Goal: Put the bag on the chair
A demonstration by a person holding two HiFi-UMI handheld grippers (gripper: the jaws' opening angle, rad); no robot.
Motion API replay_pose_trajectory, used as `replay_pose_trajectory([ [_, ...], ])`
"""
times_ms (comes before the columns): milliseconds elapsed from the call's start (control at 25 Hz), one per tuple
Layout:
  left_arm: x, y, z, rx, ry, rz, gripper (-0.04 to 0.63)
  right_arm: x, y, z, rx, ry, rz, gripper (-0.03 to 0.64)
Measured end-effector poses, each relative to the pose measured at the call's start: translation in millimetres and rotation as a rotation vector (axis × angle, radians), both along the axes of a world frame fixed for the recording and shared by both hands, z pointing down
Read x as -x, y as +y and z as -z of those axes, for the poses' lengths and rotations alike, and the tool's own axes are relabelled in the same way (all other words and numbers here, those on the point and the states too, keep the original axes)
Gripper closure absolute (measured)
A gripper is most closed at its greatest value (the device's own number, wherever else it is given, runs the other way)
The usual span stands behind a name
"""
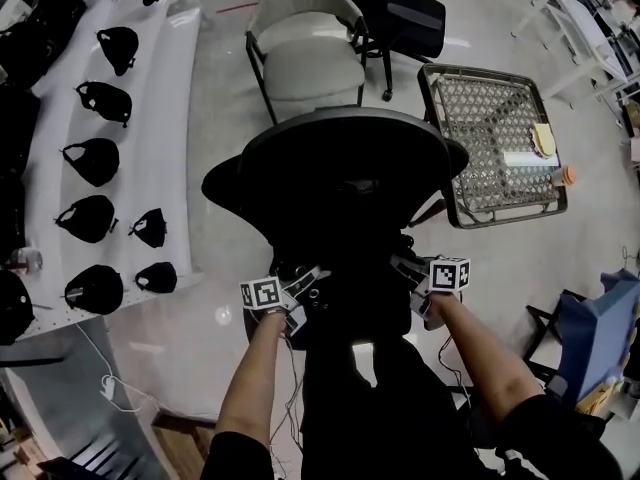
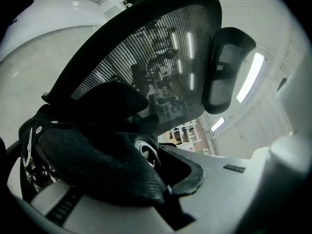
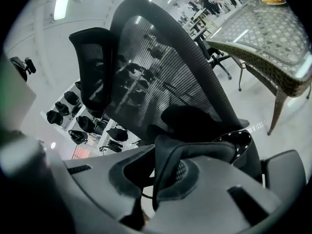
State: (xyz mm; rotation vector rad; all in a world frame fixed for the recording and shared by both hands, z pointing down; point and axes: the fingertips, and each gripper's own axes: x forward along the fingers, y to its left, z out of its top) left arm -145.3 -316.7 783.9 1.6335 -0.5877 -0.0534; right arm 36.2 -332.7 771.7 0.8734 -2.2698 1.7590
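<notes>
A black mesh office chair [image 1: 345, 158] stands right in front of me, its back and headrest seen from above. I hold the black bag [image 1: 348, 303] low against it, and it is hard to tell apart from the dark chair. My left gripper [image 1: 292, 306] is shut on the bag's black fabric [image 2: 92, 160]. My right gripper [image 1: 413, 280] is shut on a black strap [image 3: 195, 152] of the bag. Beyond each grip rises the chair's mesh back [image 2: 146, 48] [image 3: 165, 67]. The seat is hidden.
A white table [image 1: 170, 98] along the left carries several black bags. A lattice-top table [image 1: 495, 143] stands to the right of the chair. Behind are a grey chair [image 1: 310, 58] and a black one [image 1: 405, 18]. Blue cloth [image 1: 600, 338] lies at the right edge.
</notes>
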Motion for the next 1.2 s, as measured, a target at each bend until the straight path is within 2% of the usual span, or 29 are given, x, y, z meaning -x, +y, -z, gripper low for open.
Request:
replay_pose_trajectory([
  [200,-2,-1,-27,0.009,-0.064,-0.018,0.566,-1,-7,-20,0.024,0.032,-0.037,0.600],
  [360,3,-3,-44,0.030,-0.070,-0.015,0.567,3,-13,-35,0.030,0.040,-0.037,0.600],
  [520,14,-14,-56,0.020,-0.062,0.023,0.566,9,-24,-47,0.015,0.048,-0.033,0.600],
  [720,21,-30,-68,-0.012,-0.090,0.017,0.566,12,-40,-59,-0.007,0.073,-0.043,0.598],
  [880,19,-46,-75,-0.009,-0.098,0.015,0.566,12,-53,-64,-0.032,0.101,0.020,0.591],
  [1000,20,-60,-82,0.033,-0.090,0.062,0.565,12,-60,-71,-0.057,0.132,0.093,0.584],
  [1200,19,-71,-96,0.019,-0.114,0.052,0.565,10,-70,-90,-0.058,0.170,0.101,0.563],
])
